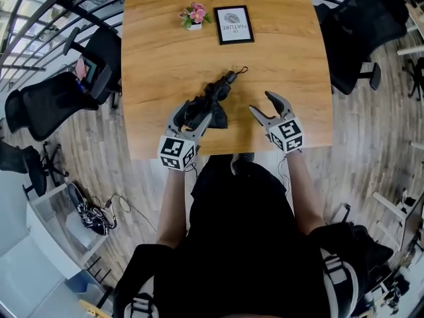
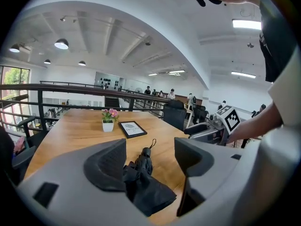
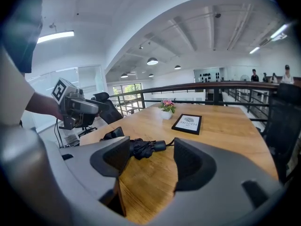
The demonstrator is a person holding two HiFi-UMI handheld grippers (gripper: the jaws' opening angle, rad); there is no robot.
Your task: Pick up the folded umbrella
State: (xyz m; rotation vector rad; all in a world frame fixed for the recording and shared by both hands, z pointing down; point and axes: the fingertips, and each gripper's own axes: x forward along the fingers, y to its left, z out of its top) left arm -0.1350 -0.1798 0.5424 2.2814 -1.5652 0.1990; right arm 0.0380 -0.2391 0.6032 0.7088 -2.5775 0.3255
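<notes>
- Fingers of the left gripper stood wide apart, pressing on nothing.
- Between them lay the near, loose-cloth end of the folded umbrella. The cloth sat close against one finger, but contact could not be confirmed.
- Right gripper: its fingers were likewise spread wide and empty, with only bare tabletop between them. It was to the right of the umbrella and clear of it.
- The umbrella, black, lay flat on the wooden table, in the near half and about mid-width. It ran aslant, its handle end and wrist strap pointing far and to the right, its crumpled canopy nearest the person.
- Each gripper carried its marker cube at the near table edge, with a bare forearm behind it.
- At the far end of the table stood a small potted plant with pink flowers, and just to its right a black-framed picture lying flat. Both were well apart from the umbrella.
- Black office chairs stood on the wood floor at the left and right of the table, with a railing beyond its far edge.
</notes>
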